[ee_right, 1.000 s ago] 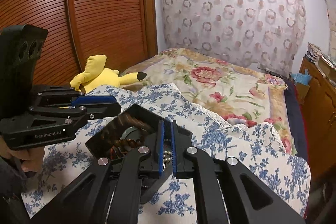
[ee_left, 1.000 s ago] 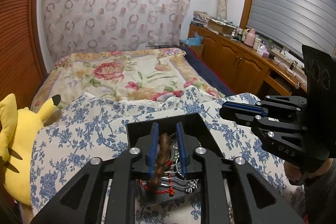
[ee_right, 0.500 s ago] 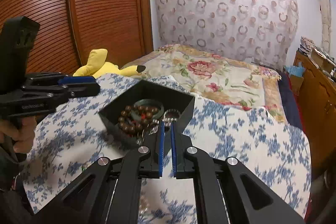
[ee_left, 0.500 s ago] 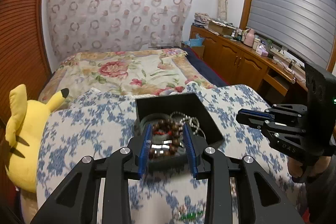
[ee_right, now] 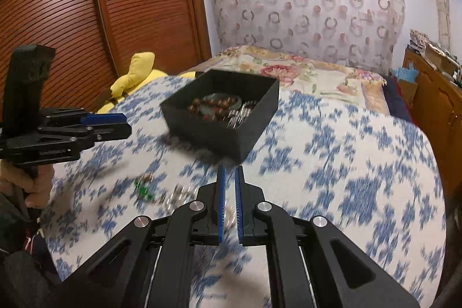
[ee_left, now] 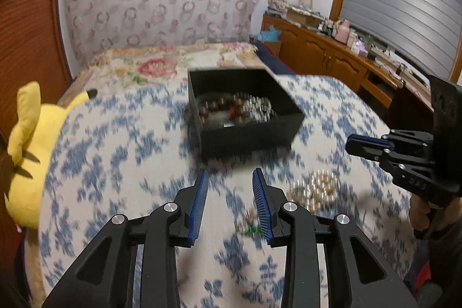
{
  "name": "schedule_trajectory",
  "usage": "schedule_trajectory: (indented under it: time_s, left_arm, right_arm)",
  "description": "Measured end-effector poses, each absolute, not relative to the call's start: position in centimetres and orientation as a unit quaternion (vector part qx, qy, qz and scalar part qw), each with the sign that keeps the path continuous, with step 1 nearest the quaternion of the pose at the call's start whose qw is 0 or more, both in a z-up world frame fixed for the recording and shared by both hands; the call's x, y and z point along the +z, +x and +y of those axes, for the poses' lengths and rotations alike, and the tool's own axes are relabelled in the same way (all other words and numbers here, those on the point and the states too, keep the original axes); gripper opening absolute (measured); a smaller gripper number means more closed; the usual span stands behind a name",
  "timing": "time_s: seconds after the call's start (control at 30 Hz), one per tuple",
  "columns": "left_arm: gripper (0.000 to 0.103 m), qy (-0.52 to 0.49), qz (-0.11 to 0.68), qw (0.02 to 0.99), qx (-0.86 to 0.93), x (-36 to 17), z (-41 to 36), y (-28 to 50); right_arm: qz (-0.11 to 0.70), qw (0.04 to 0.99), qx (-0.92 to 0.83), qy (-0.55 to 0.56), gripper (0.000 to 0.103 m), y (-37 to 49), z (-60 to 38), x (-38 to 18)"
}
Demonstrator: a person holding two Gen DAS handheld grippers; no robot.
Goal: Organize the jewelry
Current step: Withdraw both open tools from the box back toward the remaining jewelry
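A black open box (ee_left: 245,132) sits on the blue-flowered cloth; it holds a brown bead bracelet (ee_left: 219,107), a jade bangle and silver chains (ee_left: 257,108). The box also shows in the right wrist view (ee_right: 222,132). My left gripper (ee_left: 229,178) is open and empty, just short of the box. A pearl bracelet (ee_left: 316,189) and a small green-beaded piece (ee_left: 254,224) lie loose on the cloth to its right. My right gripper (ee_right: 230,172) is shut with nothing between its pads, close in front of the box. Both views are blurred.
A yellow plush toy (ee_left: 26,152) lies at the cloth's left edge. A flowered bedspread (ee_left: 179,59) stretches behind the box. Wooden cabinets (ee_left: 332,59) run along the right wall. A slatted wooden door (ee_right: 101,13) stands at the left.
My left gripper let go of the brown bead bracelet into the box, opened and drew back. My right gripper also drew back from the box, still shut.
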State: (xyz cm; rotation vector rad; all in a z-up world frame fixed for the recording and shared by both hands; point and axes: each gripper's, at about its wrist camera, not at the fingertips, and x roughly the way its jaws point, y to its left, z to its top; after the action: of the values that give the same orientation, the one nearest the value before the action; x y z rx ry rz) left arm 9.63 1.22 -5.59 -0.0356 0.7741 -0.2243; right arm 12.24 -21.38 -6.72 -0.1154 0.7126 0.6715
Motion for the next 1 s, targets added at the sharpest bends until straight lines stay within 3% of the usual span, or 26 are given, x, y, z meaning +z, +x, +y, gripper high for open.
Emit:
schedule_trajectory:
  time_s: [0.03, 0.07, 0.23, 0.53, 0.6, 1.0]
  left_arm:
    - [0.030, -0.017, 0.383, 0.917, -0.110, -6.1, 1.2, 9.4]
    - [0.030, -0.016, 0.388, 0.915, -0.110, -6.6, 1.1, 9.3]
    - [0.032, -0.014, 0.412, 0.905, -0.109, -8.5, 0.9, 8.5]
    - [0.053, -0.003, 0.425, 0.900, -0.102, -10.2, 1.1, 8.0]
    - [0.068, 0.006, 0.425, 0.900, -0.097, -10.2, 0.9, 8.1]
    - [0.087, 0.054, 0.431, 0.896, -0.090, -11.0, -0.6, 8.2]
  right_arm:
    - [0.344, 0.881, 0.321, -0.054, 0.036, 11.8, -21.5, -7.0]
    - [0.346, 0.880, 0.320, -0.054, 0.037, 11.4, -21.6, -7.3]
    - [0.364, 0.869, 0.327, -0.070, 0.037, 10.0, -21.3, -8.7]
    - [0.373, 0.851, 0.352, -0.112, 0.029, 9.9, -19.1, -9.3]
    - [0.376, 0.846, 0.357, -0.123, 0.029, 9.8, -18.5, -9.4]
    - [0.374, 0.840, 0.342, -0.193, 0.029, 10.5, -16.9, -10.3]
